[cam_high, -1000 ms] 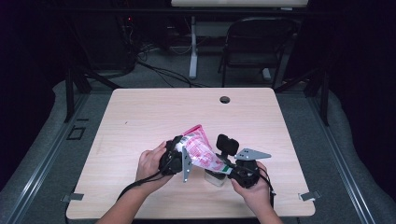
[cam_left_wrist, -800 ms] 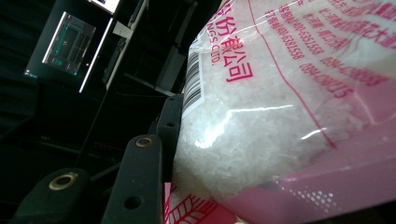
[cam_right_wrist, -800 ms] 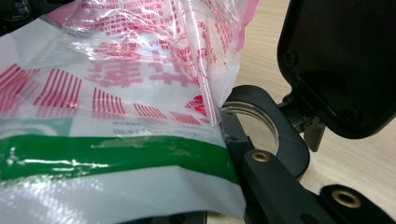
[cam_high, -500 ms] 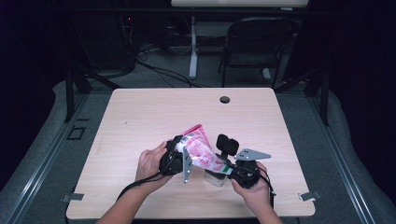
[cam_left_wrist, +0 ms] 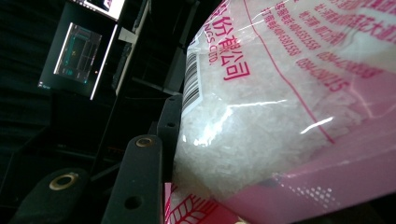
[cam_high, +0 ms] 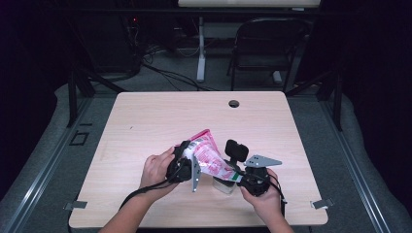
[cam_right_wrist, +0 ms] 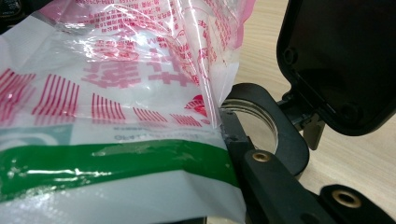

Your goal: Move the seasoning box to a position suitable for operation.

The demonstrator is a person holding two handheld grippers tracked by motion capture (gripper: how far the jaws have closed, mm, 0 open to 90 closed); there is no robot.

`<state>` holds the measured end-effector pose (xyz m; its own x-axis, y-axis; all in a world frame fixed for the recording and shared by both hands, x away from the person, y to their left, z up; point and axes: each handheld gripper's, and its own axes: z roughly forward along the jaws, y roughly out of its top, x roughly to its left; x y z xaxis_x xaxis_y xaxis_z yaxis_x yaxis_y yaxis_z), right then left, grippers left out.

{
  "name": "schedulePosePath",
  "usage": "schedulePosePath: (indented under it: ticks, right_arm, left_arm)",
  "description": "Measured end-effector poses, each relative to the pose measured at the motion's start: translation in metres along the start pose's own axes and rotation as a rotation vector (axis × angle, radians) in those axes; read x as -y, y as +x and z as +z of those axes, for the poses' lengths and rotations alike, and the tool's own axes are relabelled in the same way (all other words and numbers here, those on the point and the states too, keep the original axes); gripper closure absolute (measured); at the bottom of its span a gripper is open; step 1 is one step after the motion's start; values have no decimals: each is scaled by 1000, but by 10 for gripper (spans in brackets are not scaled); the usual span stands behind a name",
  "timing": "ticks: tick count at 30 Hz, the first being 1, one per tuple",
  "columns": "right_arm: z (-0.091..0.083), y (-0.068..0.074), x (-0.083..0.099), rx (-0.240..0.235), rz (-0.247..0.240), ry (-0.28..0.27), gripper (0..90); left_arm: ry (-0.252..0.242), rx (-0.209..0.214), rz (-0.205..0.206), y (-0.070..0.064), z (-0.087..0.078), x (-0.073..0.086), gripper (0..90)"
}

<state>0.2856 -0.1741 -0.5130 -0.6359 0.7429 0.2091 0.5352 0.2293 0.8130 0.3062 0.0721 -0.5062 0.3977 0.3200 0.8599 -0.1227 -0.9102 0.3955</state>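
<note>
A pink bag of rice (cam_high: 208,155) is held tilted above the surface (cam_high: 145,121), clamped at its upper bulk by the left gripper (cam_high: 187,162) and at its lower corner by the right gripper (cam_high: 241,176). Its long axis slopes down toward the open-lidded clear container (cam_right_wrist: 254,123) just beneath the corner. The bag's mouth is hidden by folds.

High view sits above the person's side, looking forward and down over the whole table (cam_high: 145,116). Both gripper views ride right up close along their own jaws, practically against the rice bag (cam_high: 210,158), which all three share.
</note>
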Motion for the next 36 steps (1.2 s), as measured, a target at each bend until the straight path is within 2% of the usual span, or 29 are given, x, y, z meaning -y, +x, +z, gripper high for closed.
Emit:
schedulePosePath:
  ticks: [7,29,36]
  right_arm:
    - [1,0,1,1,1,-4,898]
    - [1,0,1,2,4,-6,897]
    - [0,-1,1,3,2,3,897]
  left_arm:
    - [3,-6,42,0,0,-1,648]
    - [-2,-28,102,2,-3,-4,652]
    - [-7,-34,109,2,-3,-6,654]
